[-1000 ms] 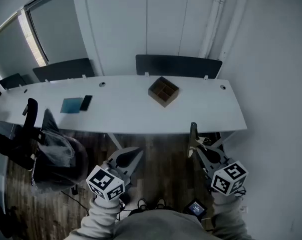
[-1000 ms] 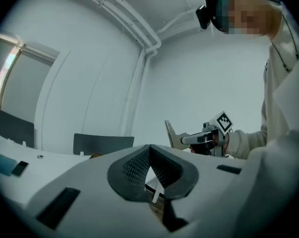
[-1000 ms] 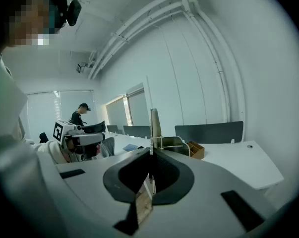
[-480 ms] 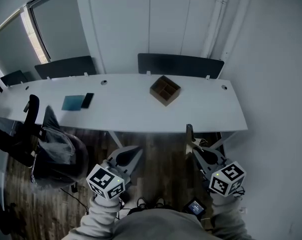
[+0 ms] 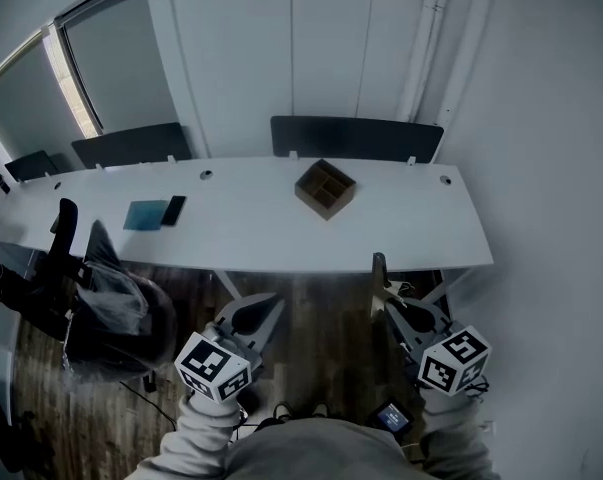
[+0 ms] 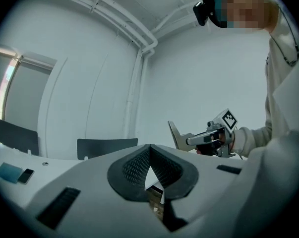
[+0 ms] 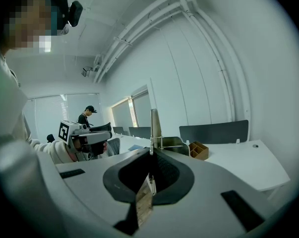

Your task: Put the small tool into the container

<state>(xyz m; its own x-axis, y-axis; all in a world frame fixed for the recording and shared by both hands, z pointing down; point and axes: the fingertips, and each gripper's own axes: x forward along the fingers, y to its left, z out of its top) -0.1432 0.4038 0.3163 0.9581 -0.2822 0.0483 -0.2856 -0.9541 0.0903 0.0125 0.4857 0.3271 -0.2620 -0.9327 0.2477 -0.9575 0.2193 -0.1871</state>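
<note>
The container, a brown wooden box [image 5: 326, 188] with compartments, stands on the long white table [image 5: 421, 230]; the right gripper view shows the box [image 7: 199, 150] ahead to the right. My right gripper [image 5: 385, 298] is held short of the table's near edge, over the floor, shut on the small tool [image 5: 379, 270]. That tool is a thin flat blade [image 7: 154, 124] standing up from the closed jaws. My left gripper [image 5: 255, 315] hangs level to the left, shut with nothing in it. Its own view shows the right gripper [image 6: 209, 137] with the tool [image 6: 176, 136].
A blue notebook [image 5: 143, 213] and a black phone [image 5: 173, 208] lie on the table's left part. An office chair draped with a grey jacket [image 5: 113, 306] stands left of me. Dark chairs [image 5: 356, 133] line the far side. Another person [image 7: 88, 116] stands far off.
</note>
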